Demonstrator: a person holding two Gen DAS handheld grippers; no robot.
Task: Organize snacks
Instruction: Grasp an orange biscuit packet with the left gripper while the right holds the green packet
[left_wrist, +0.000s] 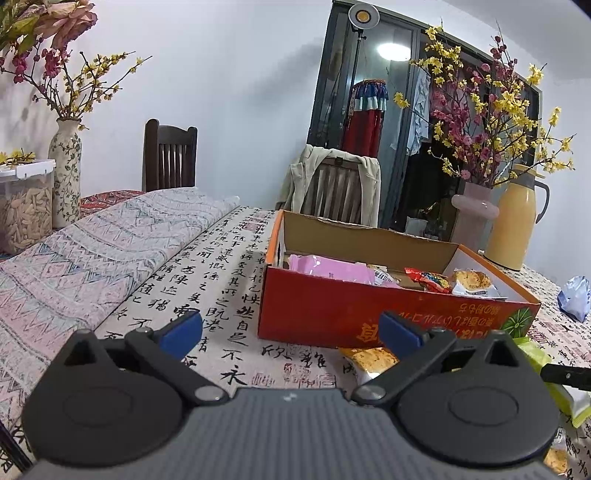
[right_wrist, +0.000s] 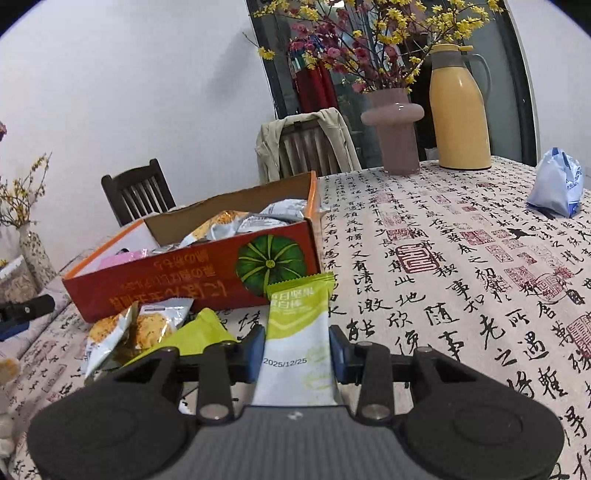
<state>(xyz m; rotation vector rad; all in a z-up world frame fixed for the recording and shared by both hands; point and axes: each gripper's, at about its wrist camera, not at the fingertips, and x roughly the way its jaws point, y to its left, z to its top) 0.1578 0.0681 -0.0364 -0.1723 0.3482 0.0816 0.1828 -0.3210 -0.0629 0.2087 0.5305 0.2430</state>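
Observation:
A red cardboard box (left_wrist: 325, 314) with a green pumpkin picture stands on the table and holds several snack packets, among them a pink one (left_wrist: 328, 267). It also shows in the right wrist view (right_wrist: 207, 273). My left gripper (left_wrist: 291, 326) is open and empty, just left of the box's near corner. My right gripper (right_wrist: 297, 349) is shut on a green and white snack bar (right_wrist: 297, 332), held in front of the box. Loose cracker packets (right_wrist: 147, 326) and another green packet (right_wrist: 201, 334) lie by the box's front wall.
A blue and white bag (right_wrist: 557, 186) lies at the far right. A pink vase (right_wrist: 395, 129) with flowers and a yellow thermos (right_wrist: 460, 107) stand at the back. A folded patterned cloth (left_wrist: 92, 258), a clear snack tub (left_wrist: 24, 206) and a vase (left_wrist: 66, 170) sit at left.

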